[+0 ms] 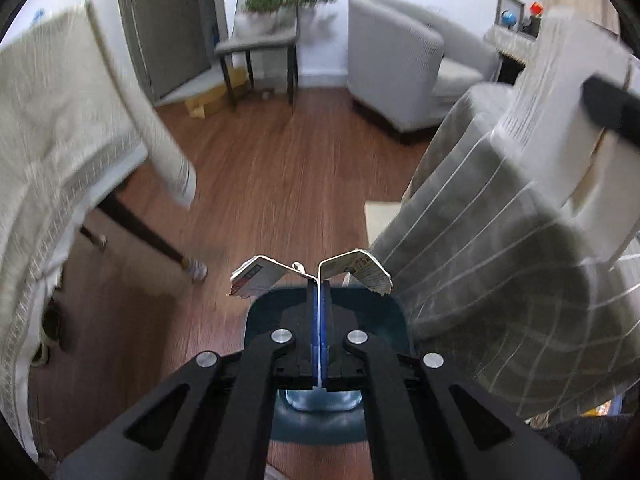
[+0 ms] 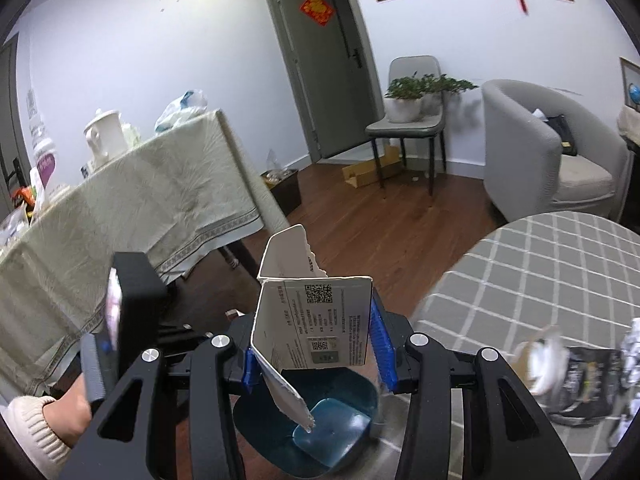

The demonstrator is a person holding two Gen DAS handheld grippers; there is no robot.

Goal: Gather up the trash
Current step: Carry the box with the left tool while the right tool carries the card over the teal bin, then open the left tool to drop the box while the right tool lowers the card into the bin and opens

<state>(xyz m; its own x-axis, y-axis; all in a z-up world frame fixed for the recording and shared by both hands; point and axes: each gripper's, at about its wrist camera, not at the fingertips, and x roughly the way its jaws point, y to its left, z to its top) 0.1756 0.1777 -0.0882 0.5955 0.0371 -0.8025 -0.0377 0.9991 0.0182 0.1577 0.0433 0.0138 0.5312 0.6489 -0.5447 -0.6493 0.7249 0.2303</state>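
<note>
My left gripper (image 1: 319, 280) is shut on a torn piece of white printed cardboard (image 1: 256, 276), whose two flaps spread out past the fingertips. It hangs above a dark blue bin (image 1: 260, 312) on the floor. My right gripper (image 2: 316, 344) is shut on a larger torn white carton piece (image 2: 320, 320) with QR codes, held over the same blue bin (image 2: 332, 424). The left gripper's body (image 2: 120, 308) shows at the left of the right wrist view. More trash (image 2: 568, 372), a dark wrapper and crumpled paper, lies on the checked round table (image 2: 540, 264).
A table with a pale green cloth (image 2: 140, 208) stands to the left with a jug and bags on it. A grey chair with a potted plant (image 2: 408, 100), a grey armchair (image 2: 552, 148) and a door stand across the wooden floor (image 1: 280, 160).
</note>
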